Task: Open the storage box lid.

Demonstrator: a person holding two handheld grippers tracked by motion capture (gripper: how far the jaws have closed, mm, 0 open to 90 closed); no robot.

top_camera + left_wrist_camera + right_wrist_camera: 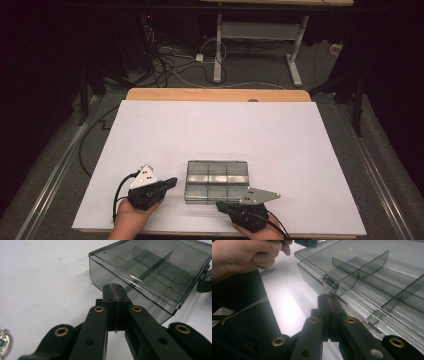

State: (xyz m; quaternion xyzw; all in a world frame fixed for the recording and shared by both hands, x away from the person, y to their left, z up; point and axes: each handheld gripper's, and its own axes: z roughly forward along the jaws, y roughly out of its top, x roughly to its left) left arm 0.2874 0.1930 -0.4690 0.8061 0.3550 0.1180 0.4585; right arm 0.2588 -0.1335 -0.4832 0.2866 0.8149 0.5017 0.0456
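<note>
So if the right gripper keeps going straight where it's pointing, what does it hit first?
Most likely the metal latch on the front edge of the clear plastic box; the shut right gripper sits just short of it.

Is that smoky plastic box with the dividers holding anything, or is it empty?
Empty, as far as the pictures show. Through the clear lid of the box, the compartments between the dividers show nothing but bare plastic.

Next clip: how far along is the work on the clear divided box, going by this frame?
Early, by the look of it. Done: both grippers are at the clear divided box, left gripper at its end wall, right gripper at the metal latch. In hand: both pairs of jaws are shut with nothing between them; the right tips sit just under the latch. Left: the lid is down, so unlatching and opening seem yet to come.
</note>
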